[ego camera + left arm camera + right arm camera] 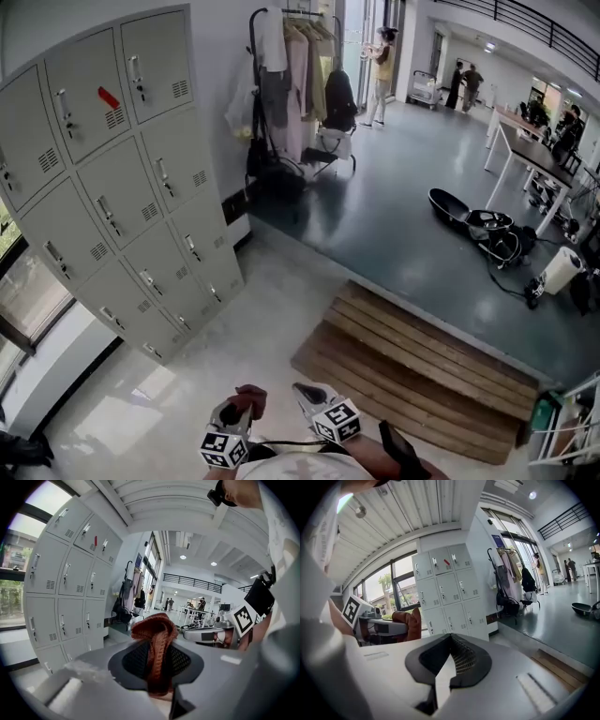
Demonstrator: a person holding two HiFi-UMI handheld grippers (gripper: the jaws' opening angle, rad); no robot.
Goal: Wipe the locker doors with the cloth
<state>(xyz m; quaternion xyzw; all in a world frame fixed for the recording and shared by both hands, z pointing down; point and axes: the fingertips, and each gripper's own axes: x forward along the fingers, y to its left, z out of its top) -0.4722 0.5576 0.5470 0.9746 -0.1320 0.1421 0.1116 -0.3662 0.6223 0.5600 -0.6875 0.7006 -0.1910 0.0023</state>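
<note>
Two grippers are held low and close to the person's body, side by side, at the bottom of the head view. The left gripper (157,654) is clamped on a rust-orange knitted cloth (154,627), which bunches up above the dark pads and hangs down between them. The right gripper (450,641) carries nothing, and its mesh pads are pressed together at the tips. Both are well apart from the lockers, and the cloth touches no door.

Beyond them lies a pale, glossy floor. To the left stands a bank of grey metal lockers (122,178) beside a window. Every door is closed, each with a handle and a small vent. A red tag (109,97) sits on one upper door.

To the right, a slatted wooden platform (422,375) lies against the edge of a darker grey floor. Past the far end of the lockers is a clothes rack (295,66) with hanging garments and a black backpack (339,98). Farther off, a white table (525,150) stands on the right, and a person (382,66) stands by the glass entrance
</note>
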